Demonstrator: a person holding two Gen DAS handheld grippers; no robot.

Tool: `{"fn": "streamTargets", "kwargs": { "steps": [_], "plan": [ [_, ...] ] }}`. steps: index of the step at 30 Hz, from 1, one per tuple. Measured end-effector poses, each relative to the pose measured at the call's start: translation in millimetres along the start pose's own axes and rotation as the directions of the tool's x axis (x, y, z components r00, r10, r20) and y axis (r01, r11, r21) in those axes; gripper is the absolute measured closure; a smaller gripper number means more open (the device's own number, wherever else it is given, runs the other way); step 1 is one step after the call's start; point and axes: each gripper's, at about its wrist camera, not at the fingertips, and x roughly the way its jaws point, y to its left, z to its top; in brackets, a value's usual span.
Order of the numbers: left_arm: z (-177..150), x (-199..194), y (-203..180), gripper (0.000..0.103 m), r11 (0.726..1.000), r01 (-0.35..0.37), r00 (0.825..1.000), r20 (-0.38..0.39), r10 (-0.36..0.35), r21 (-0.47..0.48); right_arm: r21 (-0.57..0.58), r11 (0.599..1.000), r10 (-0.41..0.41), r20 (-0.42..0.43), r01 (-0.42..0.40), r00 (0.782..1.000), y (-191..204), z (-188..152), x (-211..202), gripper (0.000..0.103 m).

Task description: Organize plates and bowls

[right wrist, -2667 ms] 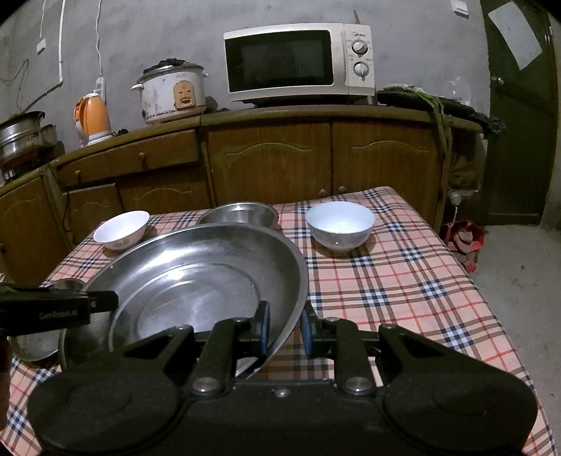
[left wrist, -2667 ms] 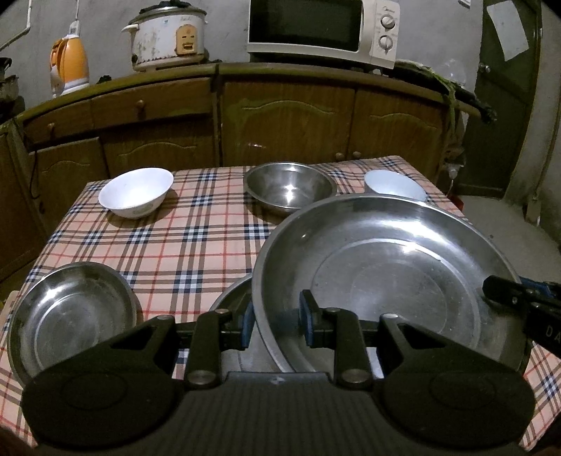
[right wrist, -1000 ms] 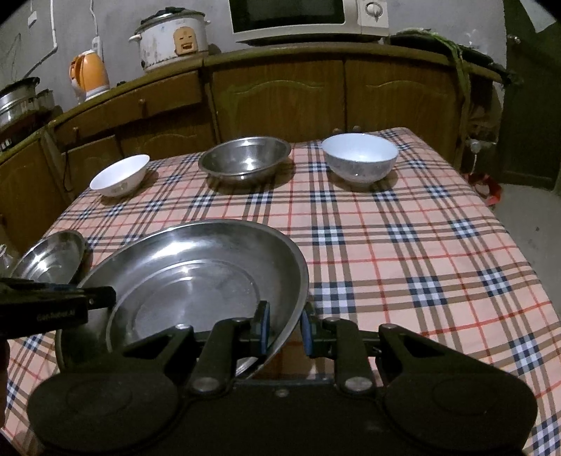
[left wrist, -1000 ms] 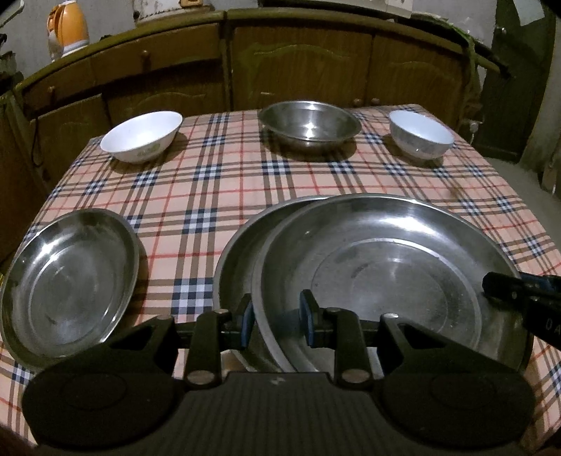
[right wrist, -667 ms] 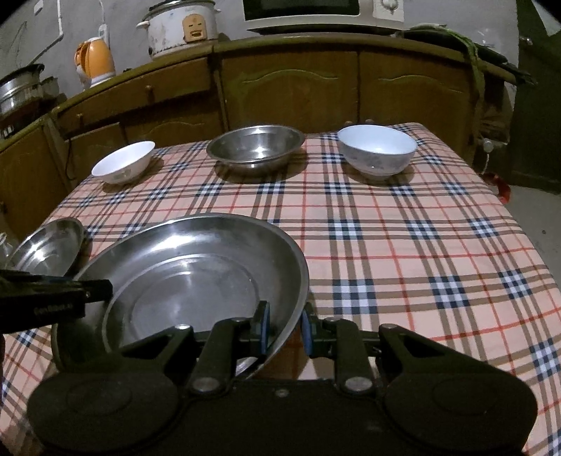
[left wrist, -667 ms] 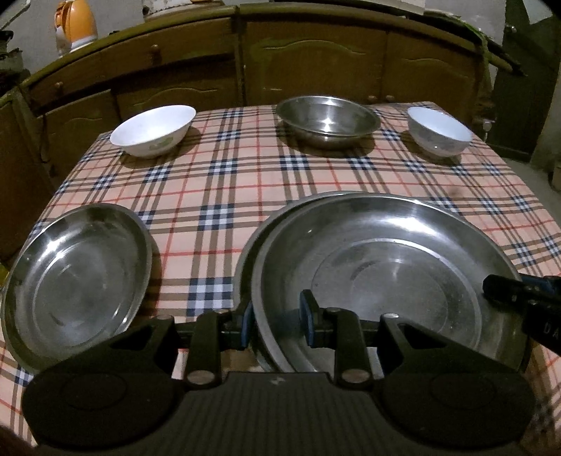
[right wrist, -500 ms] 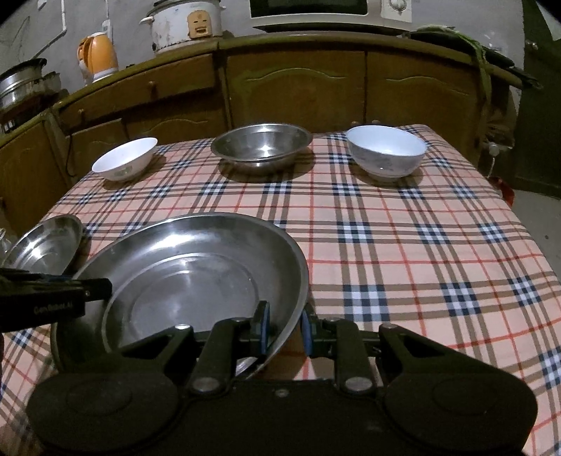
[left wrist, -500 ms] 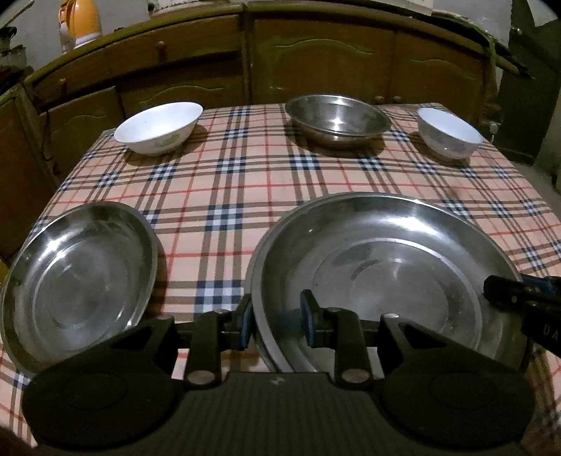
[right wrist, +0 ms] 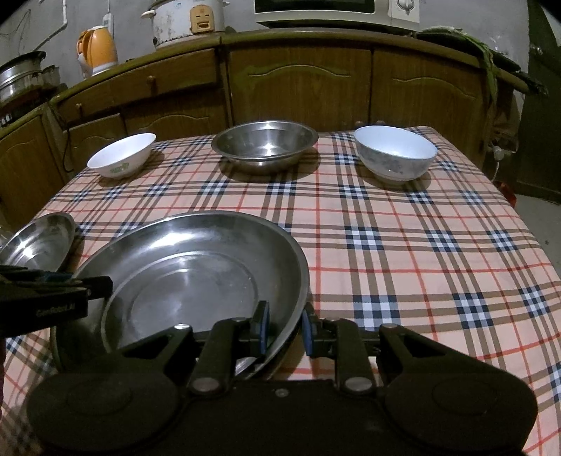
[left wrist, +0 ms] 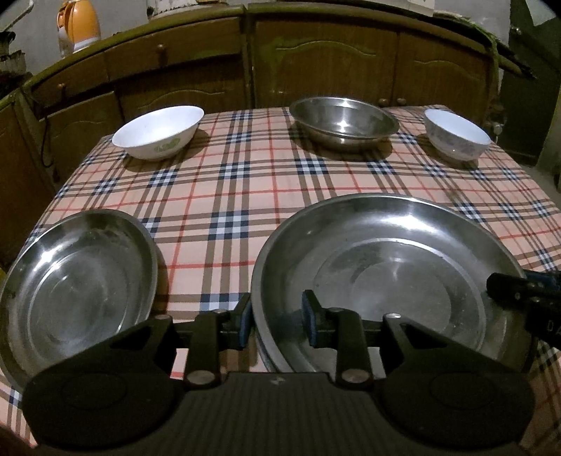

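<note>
Both grippers are at one big steel plate [left wrist: 385, 273], which lies low over the checked tablecloth [left wrist: 231, 196] at the near edge of the table. The left gripper [left wrist: 277, 319] has the plate's left rim between its pads and its jaws are opening: the outer pad sits at the outside of the rim, while the inner pad appears to stand just off the sloping inner wall, so the hold looks slack rather than firm. The right gripper [right wrist: 284, 326] is nearly closed, pinching the plate's right rim with one pad inside the wall and the other under the edge outside it. From each camera the other gripper shows at the far side of the plate, at its rim. A second metal edge peeks out directly under the big plate close to both sets of pads, but whether the plate rests fully on it cannot be told. Just to the left of the left gripper a smaller steel plate [left wrist: 77, 280] lies flat on the cloth, apart from the big one. Well ahead of the grippers, along the far edge of the table, three bowls stand in a row, spaced apart: a white bowl with a green mark [left wrist: 157, 133] ahead and to the left, a steel bowl [left wrist: 343, 122] roughly straight ahead, and a patterned white bowl [left wrist: 455, 136] ahead and to the right. Beyond them run brown wooden cupboards [left wrist: 315, 63], with an orange kettle [right wrist: 98, 49] and a rice cooker [right wrist: 186, 21] on top.
</note>
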Motion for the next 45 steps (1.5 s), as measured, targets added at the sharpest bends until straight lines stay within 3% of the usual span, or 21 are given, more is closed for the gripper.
{"fn": "streamTargets", "kwargs": {
  "steps": [22, 26, 30, 33, 39, 45],
  "plan": [
    [-1.6, -5.9, -2.0, 0.068, 1.000, 0.001, 1.000, 0.019, -0.001, 0.009, -0.001, 1.000, 0.010, -0.005, -0.010, 1.000, -2.2, -1.4, -7.7, 0.074],
    [-0.6, -10.3, -1.3, 0.066, 1.000, 0.001, 1.000, 0.026, -0.001, 0.006, -0.017, 1.000, -0.008, 0.015, 0.008, 1.000, -0.6, 1.0, -14.1, 0.056],
    [2.2, -17.3, 0.5, 0.055, 1.000, -0.004, 0.999, 0.035, 0.004, -0.004, -0.015, 1.000, -0.018, 0.030, 0.018, 0.999, 0.0, 3.6, -20.2, 0.047],
    [4.7, -24.6, 0.7, 0.049, 1.000, 0.001, 0.999, 0.048, -0.001, -0.008, -0.014, 1.000, -0.015, 0.048, 0.016, 0.999, 2.4, 5.4, -26.4, 0.033],
    [9.0, -38.2, -1.1, 0.031, 1.000, 0.006, 0.997, 0.074, -0.005, -0.008, -0.018, 1.000, 0.009, 0.058, -0.008, 0.998, 9.1, 9.5, -34.7, 0.023],
    [11.3, -48.7, 0.6, 0.014, 1.000, 0.008, 0.996, 0.088, -0.007, -0.012, -0.031, 0.999, 0.011, 0.059, -0.009, 0.998, 17.6, 10.5, -40.3, 0.023]
  ]
}}
